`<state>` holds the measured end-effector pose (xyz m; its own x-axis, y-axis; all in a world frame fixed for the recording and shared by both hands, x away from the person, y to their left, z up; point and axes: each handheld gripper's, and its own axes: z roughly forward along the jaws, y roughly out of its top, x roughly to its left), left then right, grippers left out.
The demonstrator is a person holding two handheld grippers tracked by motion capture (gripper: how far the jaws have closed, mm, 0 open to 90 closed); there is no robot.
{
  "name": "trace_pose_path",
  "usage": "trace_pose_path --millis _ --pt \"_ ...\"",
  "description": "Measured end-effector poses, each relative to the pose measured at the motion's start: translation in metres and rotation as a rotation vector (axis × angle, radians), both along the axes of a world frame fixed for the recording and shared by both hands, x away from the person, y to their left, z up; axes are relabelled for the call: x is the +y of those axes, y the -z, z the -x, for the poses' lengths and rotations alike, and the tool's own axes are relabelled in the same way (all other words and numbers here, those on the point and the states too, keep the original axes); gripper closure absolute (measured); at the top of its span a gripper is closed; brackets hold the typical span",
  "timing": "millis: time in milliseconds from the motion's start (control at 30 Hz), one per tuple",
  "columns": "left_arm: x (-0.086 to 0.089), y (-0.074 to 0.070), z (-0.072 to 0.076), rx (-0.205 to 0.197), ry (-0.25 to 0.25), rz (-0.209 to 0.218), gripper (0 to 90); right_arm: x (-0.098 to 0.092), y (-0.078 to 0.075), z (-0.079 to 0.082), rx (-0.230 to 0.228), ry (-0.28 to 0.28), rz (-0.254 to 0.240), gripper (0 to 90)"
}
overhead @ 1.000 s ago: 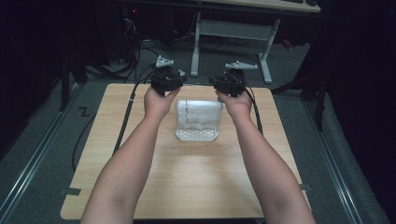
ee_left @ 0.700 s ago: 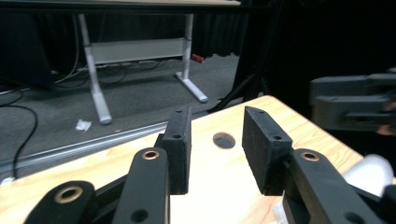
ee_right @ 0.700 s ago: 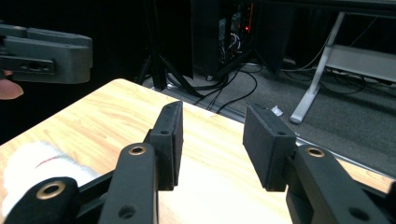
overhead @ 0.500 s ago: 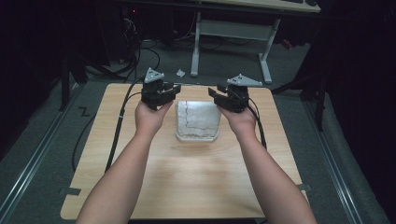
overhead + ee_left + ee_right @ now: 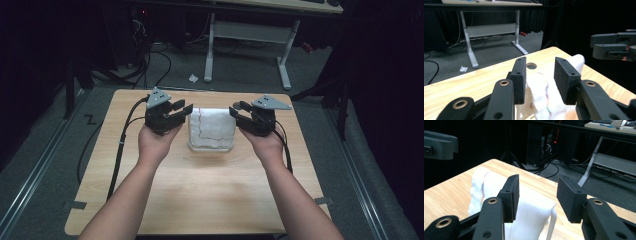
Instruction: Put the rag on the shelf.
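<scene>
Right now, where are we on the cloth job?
Done: the white cloth is draped over the clear box on the table. In hand: nothing; left tongs and right tongs flank it, both open, and the right jaws have just been opening. Left: apparently only pulling the hands clear, though the goal is a guess.

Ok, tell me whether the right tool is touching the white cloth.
Apart. The high view shows the right tool beside the white cloth, with bare tabletop between them; its jaws, just opening, stand empty.
</scene>
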<state>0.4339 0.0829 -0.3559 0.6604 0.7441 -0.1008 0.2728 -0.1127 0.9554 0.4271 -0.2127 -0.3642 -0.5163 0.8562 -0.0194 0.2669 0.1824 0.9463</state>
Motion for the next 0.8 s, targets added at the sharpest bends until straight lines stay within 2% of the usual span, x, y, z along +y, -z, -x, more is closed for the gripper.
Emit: trace_pose_path --millis 100,233,333,400,467,633,733,800 --pt "0.002 0.007 0.005 -0.007 -0.008 -0.020 61.0 -0.004 0.006 0.007 0.003 0.001 0.012 52.5" --pt "0.008 0.025 0.007 0.028 -0.007 -0.021 60.1 -0.007 0.018 0.014 0.017 -0.001 0.033 51.0" --pt "0.012 0.044 0.014 0.039 -0.001 -0.035 58.3 -0.008 0.032 0.021 0.036 -0.007 0.048 49.7" --pt "0.014 0.059 0.020 0.064 0.009 -0.038 57.7 -0.009 0.043 0.026 0.050 -0.016 0.054 49.7" --pt "0.017 0.079 0.027 0.114 0.018 -0.046 57.6 -0.009 0.055 0.031 0.063 -0.025 0.066 49.8" --pt "0.025 0.122 0.050 0.173 0.049 -0.072 57.1 -0.009 0.088 0.049 0.103 -0.032 0.066 49.6" --pt "0.034 0.140 0.063 0.215 0.070 -0.092 55.8 -0.010 0.107 0.060 0.122 -0.027 0.080 49.6" --pt "0.042 0.148 0.073 0.239 0.093 -0.140 53.5 -0.011 0.117 0.067 0.130 -0.030 0.095 49.6"
